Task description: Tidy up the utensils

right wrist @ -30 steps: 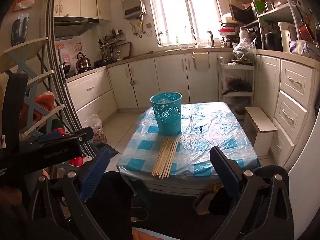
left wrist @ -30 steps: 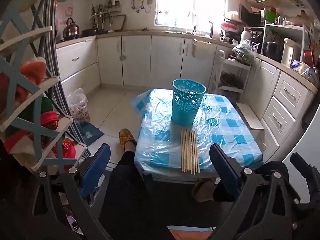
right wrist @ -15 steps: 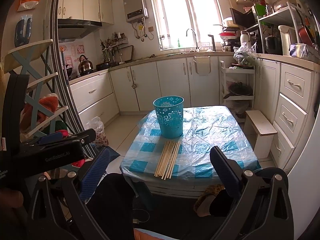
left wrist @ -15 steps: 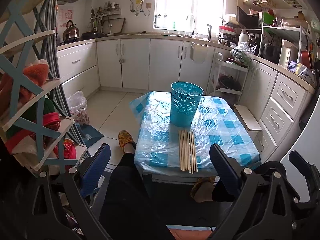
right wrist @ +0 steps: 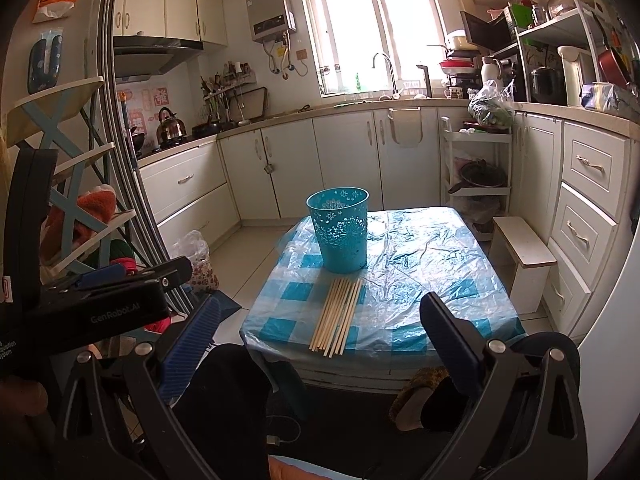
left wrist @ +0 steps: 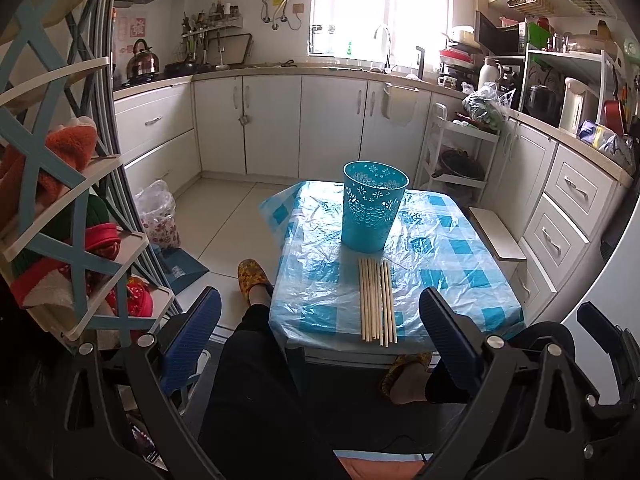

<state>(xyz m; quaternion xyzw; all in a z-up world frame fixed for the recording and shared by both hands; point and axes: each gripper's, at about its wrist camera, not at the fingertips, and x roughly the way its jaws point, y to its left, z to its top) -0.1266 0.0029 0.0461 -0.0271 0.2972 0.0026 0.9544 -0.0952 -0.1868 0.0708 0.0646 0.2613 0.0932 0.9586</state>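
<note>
Several wooden chopsticks lie side by side near the front edge of a low table covered in blue-checked cloth and clear plastic. They also show in the right wrist view. A teal perforated basket stands upright just behind them, also in the right wrist view. My left gripper is open and empty, held back over the person's lap, short of the table. My right gripper is open and empty, likewise short of the table.
The person's legs and slippered feet sit in front of and under the table. A tiered rack with cloths stands at left. A small white stool and drawers are at right. White kitchen cabinets line the back.
Both grippers have drawn back and tilted up a little, so table, chopsticks and basket sit lower and slightly farther off. Both stay open.
</note>
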